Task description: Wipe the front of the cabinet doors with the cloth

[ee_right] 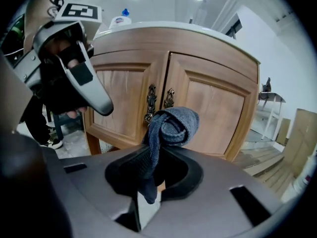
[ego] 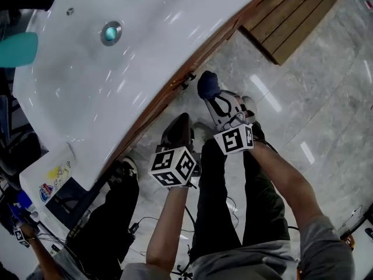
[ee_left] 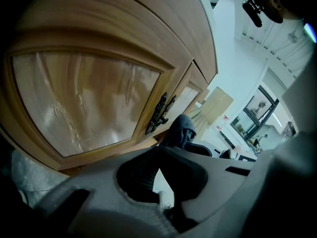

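The right gripper (ee_right: 159,151) is clamping its jaws on the dark blue cloth (ee_right: 171,127), which is standing out of them as a bunched roll. Its long axis is running along the jaws, from a loose tail hanging down in the hollow between them up to a folded knob. That knob is pointing away from the person at the cabinet doors (ee_right: 213,108), toward the pair of ornate metal handles (ee_right: 151,103) where the doors meet. In the head view the cloth (ego: 208,85) is sitting near the curved wooden front under the white countertop (ego: 145,57), just right of the handles (ego: 187,79); whether it is touching the wood cannot be told. The left gripper (ego: 178,130) is hanging just to the left of the right gripper (ego: 220,102) and nearer the person, above the grey marble floor (ego: 315,104). In its own view the left gripper (ee_left: 159,152) is showing its jaws together with nothing between them, facing the left door's pale panel (ee_left: 84,100), with the cloth (ee_left: 181,130) showing beyond its tips.
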Tool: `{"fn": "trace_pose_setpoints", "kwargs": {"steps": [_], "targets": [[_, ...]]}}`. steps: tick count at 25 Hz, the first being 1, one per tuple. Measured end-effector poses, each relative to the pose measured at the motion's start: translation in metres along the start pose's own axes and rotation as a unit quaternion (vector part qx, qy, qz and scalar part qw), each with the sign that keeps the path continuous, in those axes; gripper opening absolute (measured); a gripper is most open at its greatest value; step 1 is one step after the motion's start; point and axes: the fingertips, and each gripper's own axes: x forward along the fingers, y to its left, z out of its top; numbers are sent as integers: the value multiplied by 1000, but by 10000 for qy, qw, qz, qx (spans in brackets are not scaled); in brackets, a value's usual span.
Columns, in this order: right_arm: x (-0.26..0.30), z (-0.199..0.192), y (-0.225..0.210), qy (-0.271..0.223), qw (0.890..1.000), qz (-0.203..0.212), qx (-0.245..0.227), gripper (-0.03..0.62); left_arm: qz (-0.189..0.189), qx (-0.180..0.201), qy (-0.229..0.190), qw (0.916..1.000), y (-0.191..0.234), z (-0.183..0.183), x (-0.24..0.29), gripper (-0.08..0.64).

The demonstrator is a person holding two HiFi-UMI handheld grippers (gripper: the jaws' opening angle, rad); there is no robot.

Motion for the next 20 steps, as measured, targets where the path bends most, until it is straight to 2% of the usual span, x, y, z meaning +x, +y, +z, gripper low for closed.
{"fn": "trace_pose_setpoints", "kwargs": {"steps": [13,20], "targets": [[-74,75,-46,-97,9964,-280,796,54,-132,130,-286,9994,-63,52,-35,8],[-107,115,-64,-168,9913,-390,1249,54,-323,347,-461,9978,-107,74,-50,8]]}}
